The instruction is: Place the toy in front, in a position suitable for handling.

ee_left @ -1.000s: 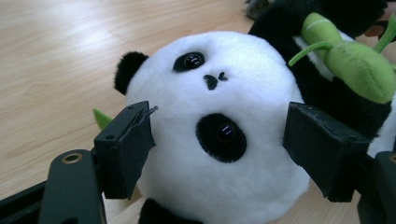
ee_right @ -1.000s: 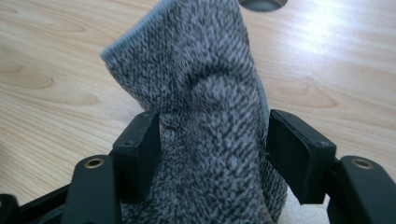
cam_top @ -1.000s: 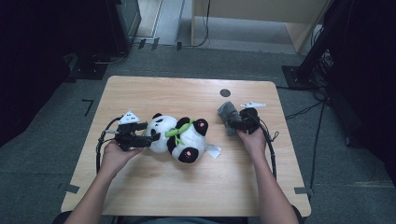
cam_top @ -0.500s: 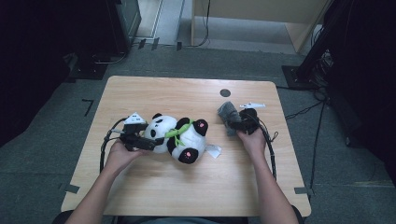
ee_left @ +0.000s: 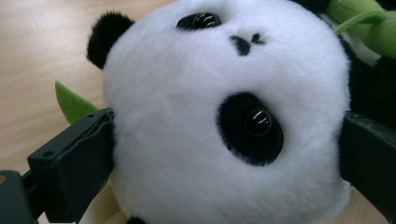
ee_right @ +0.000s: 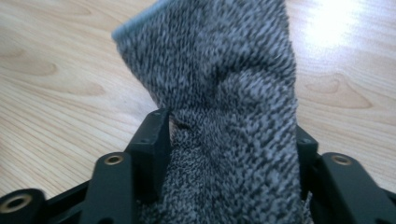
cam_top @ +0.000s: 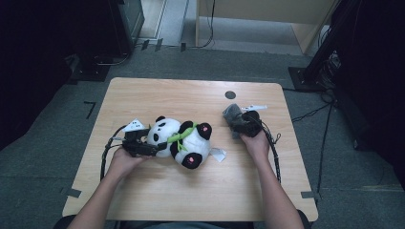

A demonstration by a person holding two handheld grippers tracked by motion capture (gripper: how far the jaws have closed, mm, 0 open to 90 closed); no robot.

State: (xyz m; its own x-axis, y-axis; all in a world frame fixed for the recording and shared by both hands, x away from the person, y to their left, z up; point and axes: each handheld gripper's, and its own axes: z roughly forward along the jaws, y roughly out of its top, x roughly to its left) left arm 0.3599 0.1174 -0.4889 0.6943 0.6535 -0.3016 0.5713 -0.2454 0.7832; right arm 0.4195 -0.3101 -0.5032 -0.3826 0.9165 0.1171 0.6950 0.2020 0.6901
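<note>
The plush panda (cam_top: 180, 140) lies on its back near the middle of the wooden surface (cam_top: 157, 195), and the left claw (cam_top: 152, 149) stands at its widest with the panda's head between its jaws, seemingly set to grip the soft head. Well to the panda's right, the right claw (cam_top: 235, 120) has just been closing on a grey knitted cloth (ee_right: 224, 93), whose bunched fabric fills the gap between its jaws, probably to lift it.
</note>
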